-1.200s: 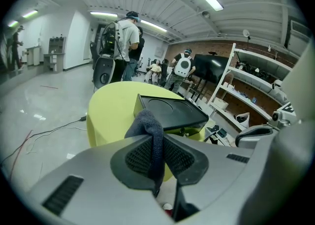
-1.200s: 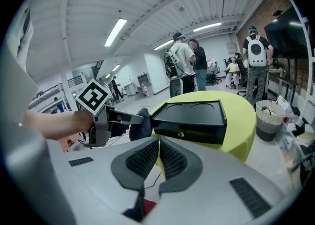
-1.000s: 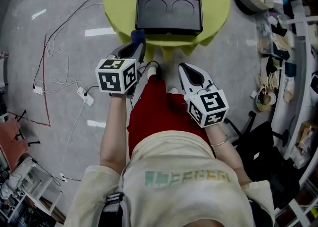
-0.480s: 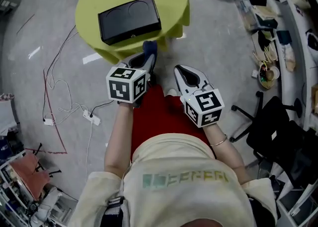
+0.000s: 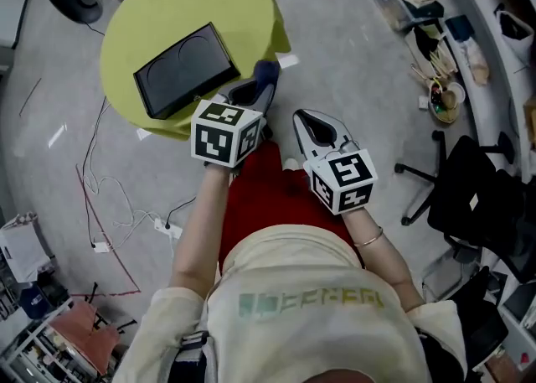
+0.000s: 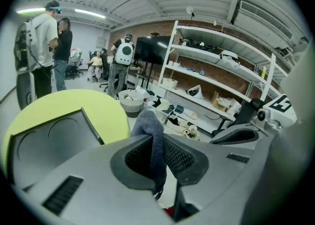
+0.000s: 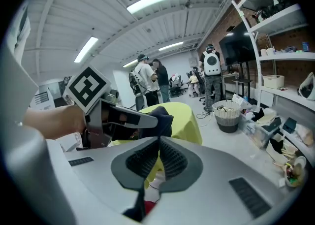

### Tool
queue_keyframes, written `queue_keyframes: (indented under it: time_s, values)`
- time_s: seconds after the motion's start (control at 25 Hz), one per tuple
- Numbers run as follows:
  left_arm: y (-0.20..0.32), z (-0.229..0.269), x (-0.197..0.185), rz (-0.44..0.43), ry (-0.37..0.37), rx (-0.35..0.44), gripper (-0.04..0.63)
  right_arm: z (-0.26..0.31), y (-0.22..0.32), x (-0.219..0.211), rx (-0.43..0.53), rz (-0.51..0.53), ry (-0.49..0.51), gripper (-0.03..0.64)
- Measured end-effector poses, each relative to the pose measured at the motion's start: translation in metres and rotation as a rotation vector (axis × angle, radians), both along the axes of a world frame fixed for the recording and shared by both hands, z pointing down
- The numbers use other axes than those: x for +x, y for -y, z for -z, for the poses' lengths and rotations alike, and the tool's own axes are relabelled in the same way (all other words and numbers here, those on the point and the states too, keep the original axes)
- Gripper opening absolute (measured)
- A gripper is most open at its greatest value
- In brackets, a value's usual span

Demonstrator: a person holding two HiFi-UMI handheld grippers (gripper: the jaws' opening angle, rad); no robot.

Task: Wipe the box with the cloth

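The black box lies on a round yellow-green table, up and to the left in the head view. My left gripper is shut on a dark blue cloth that sticks out past its jaws, near the table's right edge and apart from the box. The left gripper view shows the cloth pinched between the jaws, with the box low on the left. My right gripper hangs shut and empty over the person's red lap. In the right gripper view the cloth shows ahead, in front of the table.
Loose cables trail over the grey floor at the left. A black office chair and cluttered shelving line the right side. A basket stands beyond the table, and several people stand far back.
The head view has swung, so table and box now sit further up-left and turned. The left gripper with the cloth has shifted slightly right. The right gripper has hardly moved.
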State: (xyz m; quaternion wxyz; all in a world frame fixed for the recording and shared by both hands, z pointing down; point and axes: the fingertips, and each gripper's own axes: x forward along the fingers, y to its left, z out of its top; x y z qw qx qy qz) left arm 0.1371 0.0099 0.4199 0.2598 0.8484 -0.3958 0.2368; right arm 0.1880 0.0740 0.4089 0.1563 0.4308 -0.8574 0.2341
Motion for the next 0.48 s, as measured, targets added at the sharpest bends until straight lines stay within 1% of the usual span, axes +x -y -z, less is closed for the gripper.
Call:
queue_keyframes:
  time_s: [0.2, 0.48]
  values:
    - [0.055, 0.009, -0.010, -0.040, 0.006, 0.008, 0.063, 0.006, 0.046, -0.015, 0.004, -0.040, 0.000, 0.038]
    - [0.136, 0.016, -0.044, -0.054, 0.007, 0.018, 0.063, 0.008, 0.112, -0.053, -0.002, -0.065, -0.006, 0.038]
